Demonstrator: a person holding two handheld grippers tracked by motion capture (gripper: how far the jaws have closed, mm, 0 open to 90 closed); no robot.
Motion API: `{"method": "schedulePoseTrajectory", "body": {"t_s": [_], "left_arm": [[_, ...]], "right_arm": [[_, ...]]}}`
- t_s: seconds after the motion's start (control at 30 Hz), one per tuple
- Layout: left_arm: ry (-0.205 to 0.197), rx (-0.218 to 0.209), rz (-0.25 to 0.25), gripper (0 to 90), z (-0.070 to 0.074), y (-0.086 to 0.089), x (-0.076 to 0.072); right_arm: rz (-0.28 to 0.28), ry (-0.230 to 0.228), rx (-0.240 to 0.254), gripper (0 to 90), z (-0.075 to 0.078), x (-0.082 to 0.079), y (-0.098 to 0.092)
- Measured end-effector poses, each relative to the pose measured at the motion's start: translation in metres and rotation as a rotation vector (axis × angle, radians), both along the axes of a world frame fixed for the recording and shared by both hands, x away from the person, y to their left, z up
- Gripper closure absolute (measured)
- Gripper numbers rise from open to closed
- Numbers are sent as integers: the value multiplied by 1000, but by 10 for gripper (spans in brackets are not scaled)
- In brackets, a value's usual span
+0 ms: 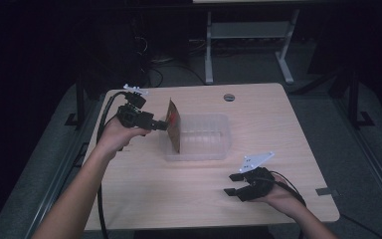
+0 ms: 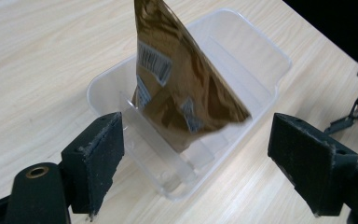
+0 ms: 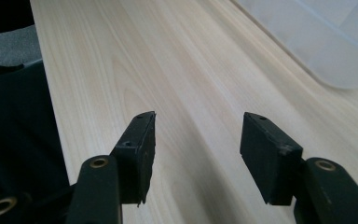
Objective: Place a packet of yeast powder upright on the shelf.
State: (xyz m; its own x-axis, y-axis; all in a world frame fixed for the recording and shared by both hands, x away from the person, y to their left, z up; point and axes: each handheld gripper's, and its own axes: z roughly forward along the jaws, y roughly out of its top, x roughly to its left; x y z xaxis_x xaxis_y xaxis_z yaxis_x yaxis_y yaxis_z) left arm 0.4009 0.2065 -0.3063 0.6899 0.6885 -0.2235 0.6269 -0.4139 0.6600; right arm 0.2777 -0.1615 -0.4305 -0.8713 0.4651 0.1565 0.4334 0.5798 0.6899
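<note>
Leftmost, the left gripper (image 1: 163, 125) sits at the near-left end of the clear plastic bin (image 1: 219, 149), jaws spread wide; in the left gripper view the two black pads (image 2: 95, 158) stand well apart on either side of the bin's end with nothing pressed between them. Brown foil pouch (image 1: 174, 124) stands on edge in the bin's left end section, apparently just behind a clear divider (image 2: 156, 140), though the exact compartment is hard to tell through the clear plastic. Pouch free of both grippers. Its long axis runs bottom to top, tilted: lower edge down in the bin, pointed upper corner leaning up and away from the left gripper. Barcode-label face (image 2: 154, 63) turned toward that gripper's camera. Judgement: placing step looks done, pouch delivered into the bin and let go; what is left seems to be drawing the left hand back, and maybe settling the pouch, since it leans and rises well above the rim. Rest of the bin to the right looks empty. Farther right, near the table's (image 1: 144, 199) front edge, the right gripper (image 1: 234, 185) rests low in the hand, well apart from the bin, jaws open and holding nothing; bare wood between its pads (image 3: 270, 154).
</note>
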Motion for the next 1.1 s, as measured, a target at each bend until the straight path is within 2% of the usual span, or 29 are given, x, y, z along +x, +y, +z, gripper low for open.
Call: {"method": "schedulePoseTrajectory", "body": {"t_s": [0.03,0.13,0.27,0.3,0.33,0.5,0.6,0.77,0.93,0.97,1.0,1.1], "left_arm": [[-13,11,-12,177,-1,2,-5],[-50,-1,-39,168,-2,9,-17],[-87,2,-40,168,-6,18,-34],[-102,23,-49,168,-8,20,-39],[-112,21,-48,168,-10,21,-43],[-150,-5,-45,168,-25,28,-66],[-175,5,-53,168,-35,30,-78],[-191,45,-75,168,-57,30,-97],[-196,46,-87,169,-80,28,-116],[-185,41,-87,168,-91,26,-124],[-185,41,-87,168,-91,26,-124],[-165,27,-111,168,-106,24,-134]], "right_arm": [[3,-6,-1,435,-1,0,-1],[-19,6,-6,393,-3,-4,-6],[-34,3,-4,370,-4,-7,-12],[-48,-5,-5,364,-5,-8,-18],[-53,0,-3,361,-5,-9,-20],[-71,-15,-4,337,-8,-11,-30],[-92,-31,1,317,-8,-10,-35],[-135,-38,16,308,-10,-4,-42],[-156,-46,19,303,-13,0,-46],[-170,-40,19,301,-13,0,-46],[-170,-40,19,301,-13,0,-46],[-170,-50,15,293,-13,1,-48]]}}
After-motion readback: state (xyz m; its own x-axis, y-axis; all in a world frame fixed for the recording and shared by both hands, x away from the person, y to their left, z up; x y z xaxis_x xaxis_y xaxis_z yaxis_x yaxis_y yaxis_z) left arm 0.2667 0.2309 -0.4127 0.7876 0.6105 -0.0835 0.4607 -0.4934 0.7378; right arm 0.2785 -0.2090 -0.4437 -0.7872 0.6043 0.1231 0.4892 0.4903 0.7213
